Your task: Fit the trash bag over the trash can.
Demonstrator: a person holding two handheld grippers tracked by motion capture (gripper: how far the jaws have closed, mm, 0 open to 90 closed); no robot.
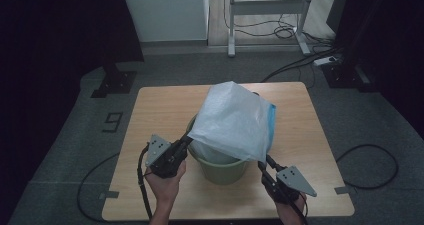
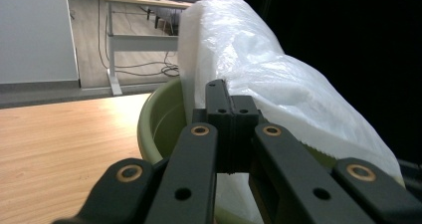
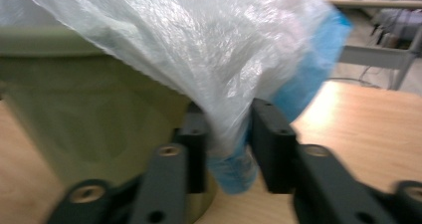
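Note:
A green bucket (image 1: 222,172) stands on the wooden table (image 1: 160,110) near its front edge. A white plastic bag (image 1: 232,120) with a blue edge billows over the bucket's mouth. My left gripper (image 1: 189,139) is shut on the bag's edge at the bucket's left rim; in the left gripper view its jaws (image 2: 231,102) meet on the bag (image 2: 259,69) above the bucket (image 2: 159,119). My right gripper (image 1: 262,164) holds the bag's lower right corner. In the right gripper view the bunched bag (image 3: 199,50) fills the gap between its jaws (image 3: 228,134), beside the bucket wall (image 3: 84,104).
Grey carpet surrounds the table, with black cables (image 1: 370,170) lying on it. A white desk frame (image 1: 267,7) and a power strip (image 1: 327,61) sit beyond the far edge. Bare tabletop lies left of and behind the bucket.

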